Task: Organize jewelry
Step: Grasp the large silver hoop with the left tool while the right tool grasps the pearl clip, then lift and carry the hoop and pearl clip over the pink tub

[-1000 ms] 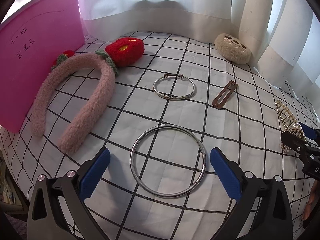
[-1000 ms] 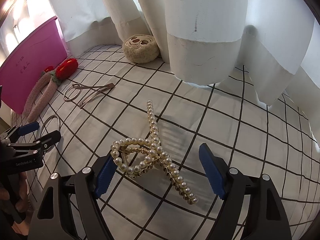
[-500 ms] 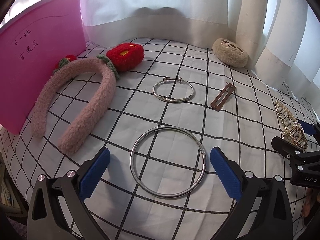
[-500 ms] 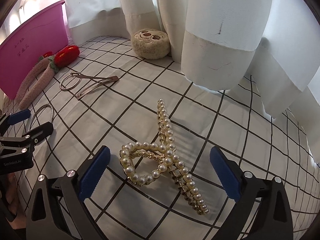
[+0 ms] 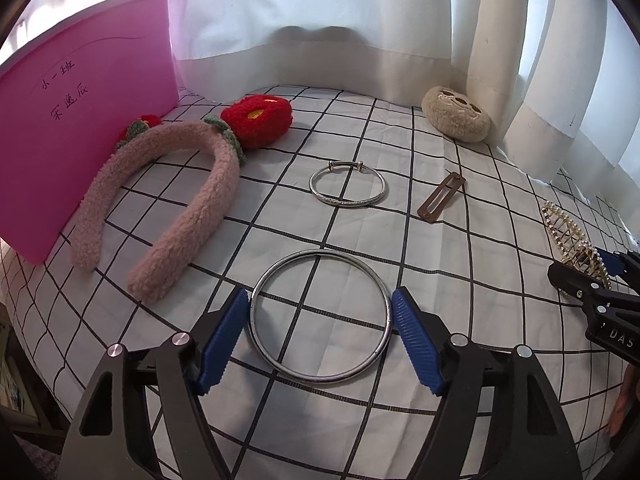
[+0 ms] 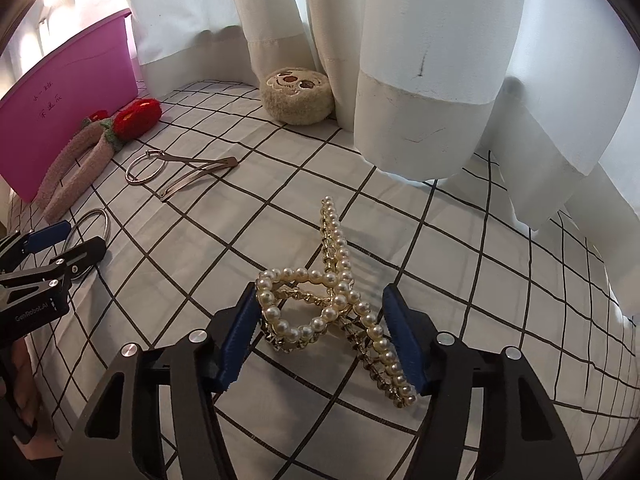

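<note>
Open checked cloth (image 5: 480,272) between large ring (image 5: 320,316) and pearl clip (image 6: 340,300); fuzzy headband (image 5: 176,208) and pink bin (image 5: 80,120) block the left, curtain (image 6: 420,80) walls off back and right.

Two low, close, forward-facing wrist views

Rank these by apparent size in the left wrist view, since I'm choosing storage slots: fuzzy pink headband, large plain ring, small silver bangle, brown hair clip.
1. Fuzzy pink headband
2. Large plain ring, though it lies nearest the camera, which enlarges it
3. Small silver bangle
4. Brown hair clip, smallest
</note>
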A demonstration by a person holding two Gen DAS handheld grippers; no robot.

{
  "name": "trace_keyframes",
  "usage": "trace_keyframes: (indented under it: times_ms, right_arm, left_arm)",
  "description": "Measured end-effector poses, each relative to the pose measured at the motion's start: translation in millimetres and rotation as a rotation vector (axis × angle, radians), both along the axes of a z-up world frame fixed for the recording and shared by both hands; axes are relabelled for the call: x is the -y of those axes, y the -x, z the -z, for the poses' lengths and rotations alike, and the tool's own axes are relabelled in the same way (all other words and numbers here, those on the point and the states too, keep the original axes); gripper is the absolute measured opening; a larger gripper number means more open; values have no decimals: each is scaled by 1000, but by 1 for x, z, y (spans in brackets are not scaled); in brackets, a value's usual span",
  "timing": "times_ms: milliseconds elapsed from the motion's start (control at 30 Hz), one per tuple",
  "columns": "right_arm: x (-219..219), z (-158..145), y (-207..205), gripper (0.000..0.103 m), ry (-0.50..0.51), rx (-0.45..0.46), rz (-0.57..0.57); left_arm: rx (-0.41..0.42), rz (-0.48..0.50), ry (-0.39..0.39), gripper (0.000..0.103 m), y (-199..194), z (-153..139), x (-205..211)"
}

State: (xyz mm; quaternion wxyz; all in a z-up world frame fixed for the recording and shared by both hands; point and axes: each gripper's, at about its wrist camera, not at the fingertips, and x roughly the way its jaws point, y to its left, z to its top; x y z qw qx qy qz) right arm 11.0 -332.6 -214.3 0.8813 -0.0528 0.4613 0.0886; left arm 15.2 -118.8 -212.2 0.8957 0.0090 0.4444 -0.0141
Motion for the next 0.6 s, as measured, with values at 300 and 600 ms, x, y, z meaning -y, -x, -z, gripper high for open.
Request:
trace_keyframes:
  times_ms: [300,600]
  right_arm:
    - [3,-9,8,40,-56,19,20]
    - [2,-11,14,40,-77,19,12]
  left_arm:
    - [17,1,-1,71,6,-8,-3]
    - [37,16,17,71,7,-22,-1]
